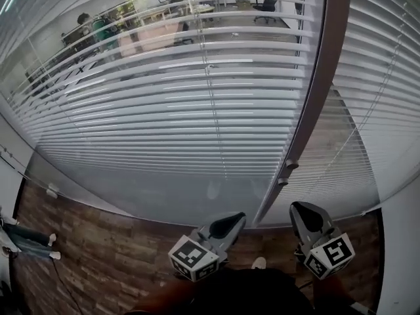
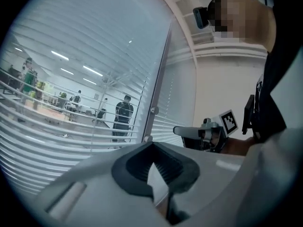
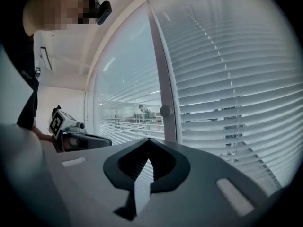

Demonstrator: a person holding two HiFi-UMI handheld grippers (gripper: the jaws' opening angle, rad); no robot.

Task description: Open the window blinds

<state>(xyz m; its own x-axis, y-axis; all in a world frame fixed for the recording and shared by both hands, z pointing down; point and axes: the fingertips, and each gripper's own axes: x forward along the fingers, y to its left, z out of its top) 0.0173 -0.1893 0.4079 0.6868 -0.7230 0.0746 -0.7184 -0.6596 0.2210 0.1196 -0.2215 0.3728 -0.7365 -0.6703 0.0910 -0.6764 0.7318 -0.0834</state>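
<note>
Here, left claw [image 2: 151,144] and right claw [image 3: 149,140] are pinched shut (empty); blinds [image 1: 197,97] hang just ahead.

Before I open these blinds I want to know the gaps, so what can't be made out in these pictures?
- Top rail of the white slatted window blinds: cut off by the head view's upper edge.
- Tilt wand or pull cord: head view, thin lines over the slats too fine to tell apart.
- Two small round knobs on the dark vertical window post: too small to tell their purpose.

Blinds [image 1: 197,97], top out of frame.
</note>
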